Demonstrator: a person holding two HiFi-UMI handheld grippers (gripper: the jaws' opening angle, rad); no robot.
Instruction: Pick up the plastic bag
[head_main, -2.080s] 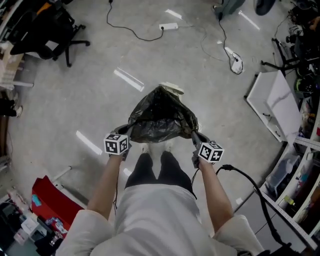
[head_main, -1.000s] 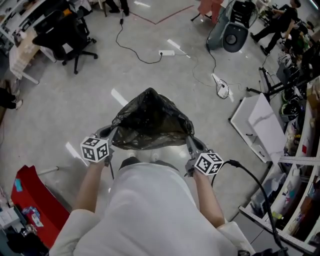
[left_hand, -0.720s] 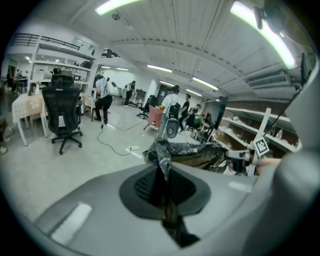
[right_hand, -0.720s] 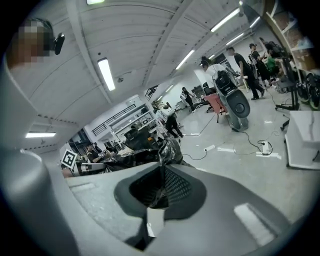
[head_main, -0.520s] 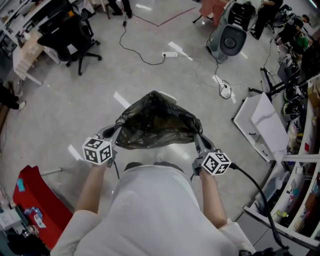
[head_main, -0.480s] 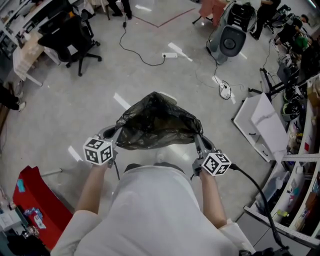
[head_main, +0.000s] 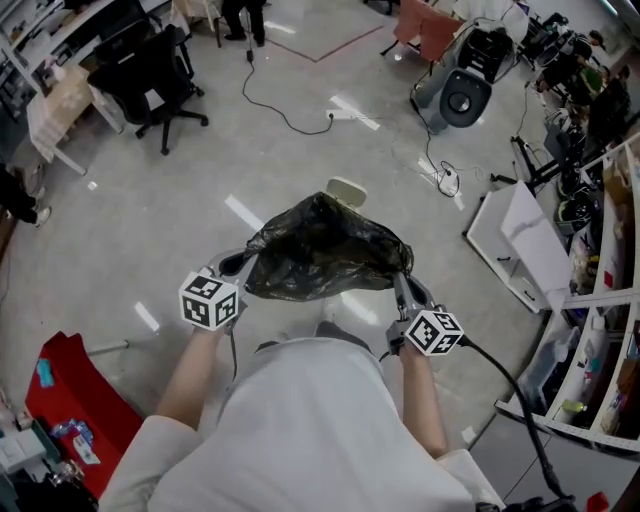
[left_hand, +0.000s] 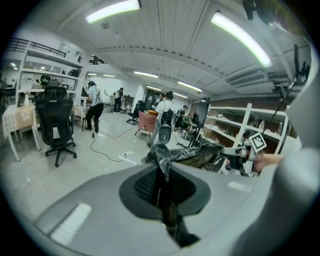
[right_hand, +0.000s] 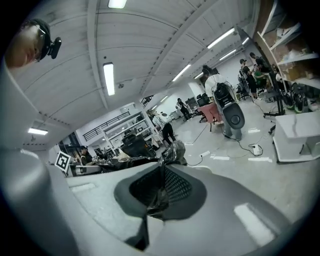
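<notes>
The black plastic bag (head_main: 322, 252) hangs stretched between my two grippers, off the grey floor in front of the person's body. My left gripper (head_main: 243, 264) is shut on the bag's left rim, and crumpled black film (left_hand: 163, 159) sticks out from between its closed jaws. On the bag's right rim my right gripper (head_main: 400, 282) is shut too, with film (right_hand: 172, 149) bunched at its jaw tips. From the left gripper view the bag (left_hand: 200, 154) runs across to the right gripper's marker cube (left_hand: 257, 142). The bag's inside is hidden.
A pale flat thing (head_main: 347, 189) lies on the floor just beyond the bag. A black office chair (head_main: 150, 75) stands at far left and a cable (head_main: 290, 115) crosses the floor. A white panel (head_main: 525, 240) and shelves (head_main: 600, 350) stand at right, a red box (head_main: 75, 400) near left.
The bag has stayed gripped at both rims while it rose with the grippers. The head view has swung outward, and the pale thing on the floor now shows beyond the bag.
</notes>
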